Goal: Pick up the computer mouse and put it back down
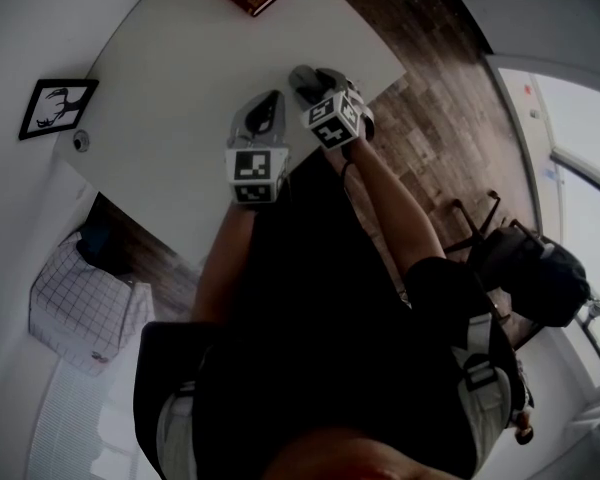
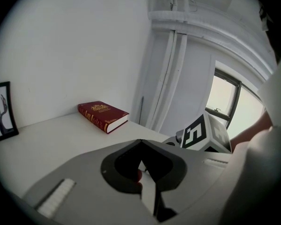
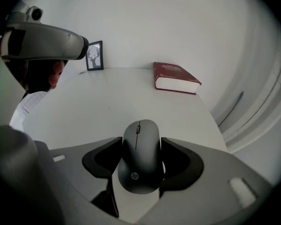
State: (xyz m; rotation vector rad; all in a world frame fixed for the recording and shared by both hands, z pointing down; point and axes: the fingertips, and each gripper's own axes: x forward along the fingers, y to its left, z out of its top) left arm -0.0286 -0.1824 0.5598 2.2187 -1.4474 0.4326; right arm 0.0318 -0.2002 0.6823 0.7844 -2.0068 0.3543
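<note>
The right gripper [image 3: 141, 142] is closed on the computer mouse [image 3: 140, 170], one jaw pressed against each side of it. The mouse is black with a pale logo on its near end, and its scroll-wheel end points away toward the far side of the white bench [image 3: 107, 102]. Whether the mouse rests on the bench or is raised just above it cannot be told. In the head view this gripper sits over the near right part of the bench.

The left gripper [image 2: 141, 146] has its jaws pressed together with nothing between them. It is held just to the left of the right gripper and appears high at the left of the right gripper view.

A red book [image 3: 175, 78] lies flat at the far right of the bench. A small framed deer picture [image 3: 94, 55] stands at the far left, against the white wall.
</note>
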